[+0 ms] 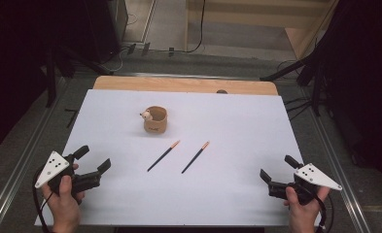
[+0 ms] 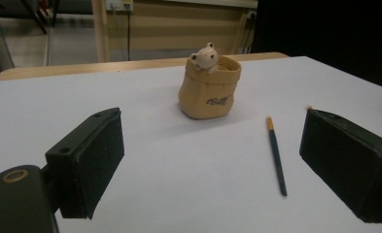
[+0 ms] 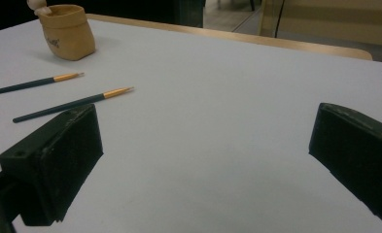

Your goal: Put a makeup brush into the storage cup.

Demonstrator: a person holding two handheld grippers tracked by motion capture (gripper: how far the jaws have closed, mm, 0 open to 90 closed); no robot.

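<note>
Resting on the white sheet (image 1: 237,121) that covers the wooden table (image 1: 186,85), a small tan sack-shaped pot (image 1: 155,121) stands upright, with a little pale bear figure (image 1: 146,115) that looks over its rim. Dark writing is on the side of the pot, but it is too blurred to read.

Just in front of the pot and a bit to its right, two thin dark chopsticks with orange tips lie flat on the sheet. They are almost parallel and do not touch. The first chopstick (image 1: 163,156) is nearer to the pot, and the second chopstick (image 1: 195,157) lies beside it, farther to the right. Both orange tips point toward the far side, about toward the pot.

Well in front of the pot and far to its left, the left gripper (image 1: 95,159) is held in the person's left hand (image 1: 64,194), with its black jaws wide apart and nothing between them. Well in front of the pot and far to its right, the right gripper (image 1: 278,167) is held in the right hand (image 1: 300,204), its jaws also spread wide and empty. Both grippers are well apart from the chopsticks.
</note>
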